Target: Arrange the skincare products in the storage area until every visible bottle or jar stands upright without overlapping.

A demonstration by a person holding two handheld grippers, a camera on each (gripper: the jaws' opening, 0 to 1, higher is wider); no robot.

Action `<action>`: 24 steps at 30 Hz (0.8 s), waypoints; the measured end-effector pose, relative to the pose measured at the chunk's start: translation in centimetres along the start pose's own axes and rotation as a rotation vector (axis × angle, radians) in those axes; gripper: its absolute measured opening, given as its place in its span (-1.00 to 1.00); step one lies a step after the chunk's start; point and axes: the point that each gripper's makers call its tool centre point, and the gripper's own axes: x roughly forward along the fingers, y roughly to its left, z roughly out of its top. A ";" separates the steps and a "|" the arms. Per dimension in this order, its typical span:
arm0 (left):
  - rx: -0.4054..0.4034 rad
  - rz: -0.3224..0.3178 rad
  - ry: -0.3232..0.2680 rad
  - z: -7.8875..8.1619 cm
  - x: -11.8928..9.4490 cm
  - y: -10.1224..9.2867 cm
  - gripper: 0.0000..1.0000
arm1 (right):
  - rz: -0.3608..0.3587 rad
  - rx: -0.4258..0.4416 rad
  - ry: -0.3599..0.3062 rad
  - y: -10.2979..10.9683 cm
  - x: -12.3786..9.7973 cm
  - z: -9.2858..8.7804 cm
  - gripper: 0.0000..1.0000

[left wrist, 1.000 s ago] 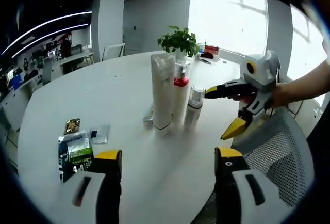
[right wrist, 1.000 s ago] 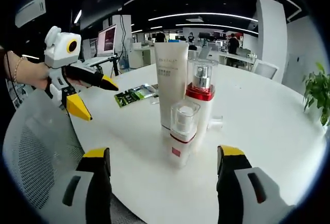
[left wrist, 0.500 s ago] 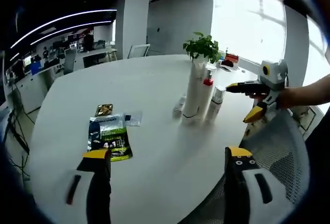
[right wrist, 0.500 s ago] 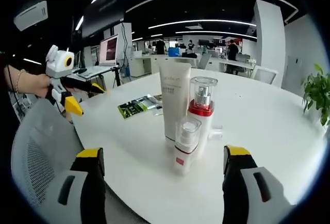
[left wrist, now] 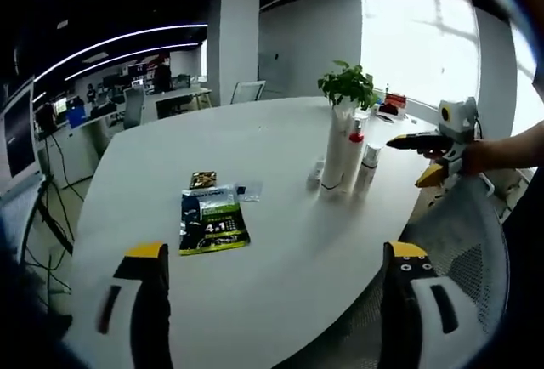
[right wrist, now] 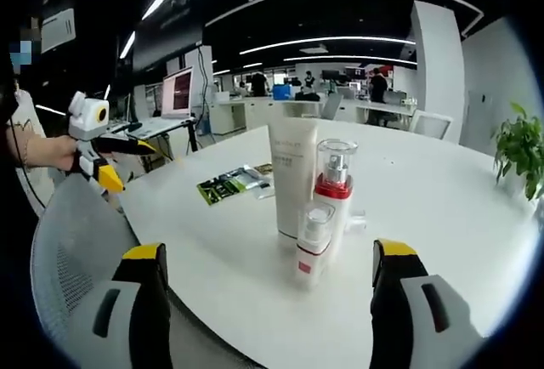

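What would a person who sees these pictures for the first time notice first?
The eye goes first to three skincare containers standing upright and close together on the round white table: a tall white tube, a pump bottle with a red collar and a small spray bottle in front. Next comes the green sachet lying flat on the table, apart from them. Both grippers are held open, back from the group.

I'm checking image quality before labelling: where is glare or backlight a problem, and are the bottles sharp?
Left gripper view: the bright window washes out, backlighting the plant and bottles, which look small and soft. Right gripper view: bottles evenly lit and sharp; edges bend from fisheye.
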 end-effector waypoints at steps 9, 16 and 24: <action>-0.033 0.045 -0.017 0.2 -0.9 1.2 0.98 | -0.002 0.019 -0.025 0.8 0.1 0.5 0.99; -0.028 0.036 0.002 0.0 -0.5 1.0 0.98 | -0.002 0.038 -0.036 1.1 0.5 0.7 0.99; -0.016 0.011 0.018 0.5 1.0 1.2 0.98 | 0.005 0.051 -0.015 1.4 0.6 0.0 0.99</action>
